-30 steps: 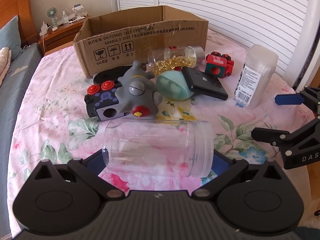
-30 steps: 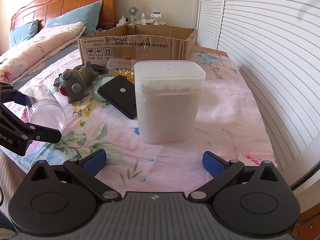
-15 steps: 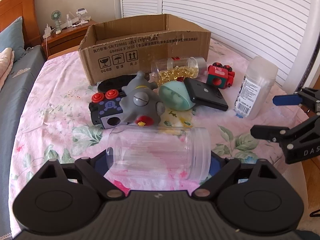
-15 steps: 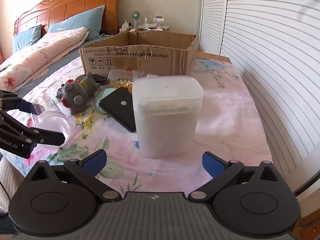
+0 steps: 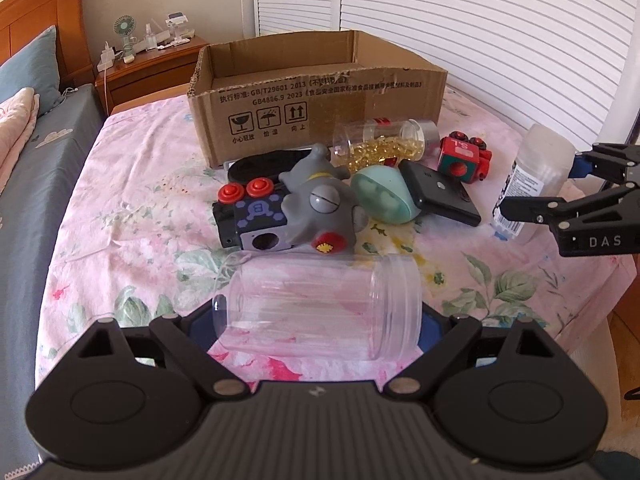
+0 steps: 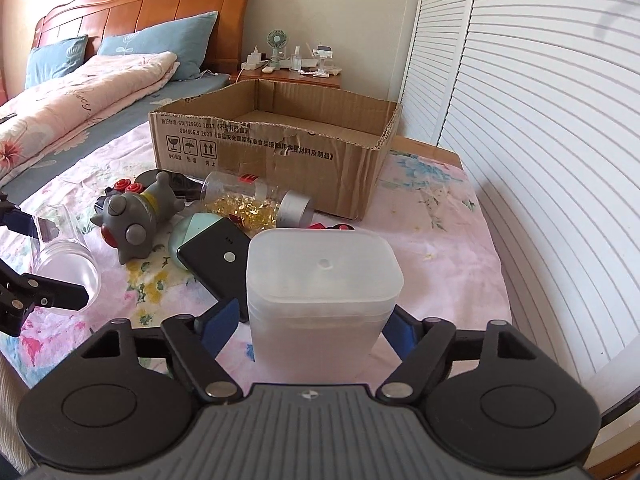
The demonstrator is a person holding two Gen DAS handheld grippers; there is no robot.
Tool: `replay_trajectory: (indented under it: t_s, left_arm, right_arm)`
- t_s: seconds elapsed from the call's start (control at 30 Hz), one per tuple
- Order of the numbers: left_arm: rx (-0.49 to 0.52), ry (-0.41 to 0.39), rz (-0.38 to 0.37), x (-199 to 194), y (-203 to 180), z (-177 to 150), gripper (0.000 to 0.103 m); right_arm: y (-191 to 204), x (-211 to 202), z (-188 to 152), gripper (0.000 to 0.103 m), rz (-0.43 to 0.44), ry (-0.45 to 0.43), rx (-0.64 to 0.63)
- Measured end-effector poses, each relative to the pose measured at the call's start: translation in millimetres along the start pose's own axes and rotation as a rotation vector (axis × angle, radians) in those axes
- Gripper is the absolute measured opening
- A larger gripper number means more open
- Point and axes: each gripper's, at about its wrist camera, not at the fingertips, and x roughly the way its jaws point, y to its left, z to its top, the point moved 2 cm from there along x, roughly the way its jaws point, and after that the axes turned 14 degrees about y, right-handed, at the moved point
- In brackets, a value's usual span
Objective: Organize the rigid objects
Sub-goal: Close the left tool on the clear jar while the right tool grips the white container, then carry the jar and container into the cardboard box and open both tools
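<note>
Clear jar (image 5: pixel 320 308) lies sideways on the bed, gripped in your left claw (image 5: pixel 320 320) | right claw (image 6: pixel 316 326) closes around white container (image 6: pixel 322 292) | step: grasping | next: carry both to cardboard box (image 5: pixel 320 100).

1. Bright daylight fills both views; colours are clear and nothing is dim.
2. The white louvred doors (image 6: pixel 540 160) are the brightest area and wash out near the right edge of the right wrist view.
3. Soft, short shadows lie on the bed (image 5: pixel 140 208) just beside the cardboard box (image 5: pixel 320 104) and the toys.
4. Small highlights glint on the clear jar (image 5: pixel 320 308) and the frosted container (image 6: pixel 322 292).
5. Fisheye distortion bends the door slats and the bed's edges into curves, with dark vignetting in the corners.
6. Focus is sharp across the bed; the black body of each hand-held gripper at the bottom looks slightly soft.
</note>
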Motion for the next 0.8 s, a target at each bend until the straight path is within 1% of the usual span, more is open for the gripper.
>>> replay_trajectory:
  t_s: [0.03,0.13,0.27,0.43,0.6,0.7,0.8]
  left_arm:
    - [0.004,0.000,-0.002,-1,0,0,0.092]
    - [0.014,0.005,-0.010,-3,1,2,0.092]
    - [0.024,0.013,-0.030,-10,3,6,0.092]
    - [0.055,0.029,-0.038,-24,8,19,0.092]
    - [0.103,-0.011,-0.008,-44,13,50,0.092]
    - [0.132,-0.054,0.018,-53,16,76,0.092]
    - [0.139,-0.093,0.028,-56,21,104,0.092]
  right_arm:
    - [-1,0,0,0.073,-0.006,0.002,0.003]
    - [-5,-1,1,0.072,0.010,0.012,0.016]
    - [-8,-4,4,0.072,0.011,0.027,0.015]
    - [-11,-15,15,0.072,0.037,0.031,0.010]
    - [-10,-34,40,0.072,0.053,0.001,-0.031]
    - [-12,-45,63,0.072,0.073,-0.024,-0.044]
    - [-15,-51,92,0.072,0.091,-0.047,-0.050]
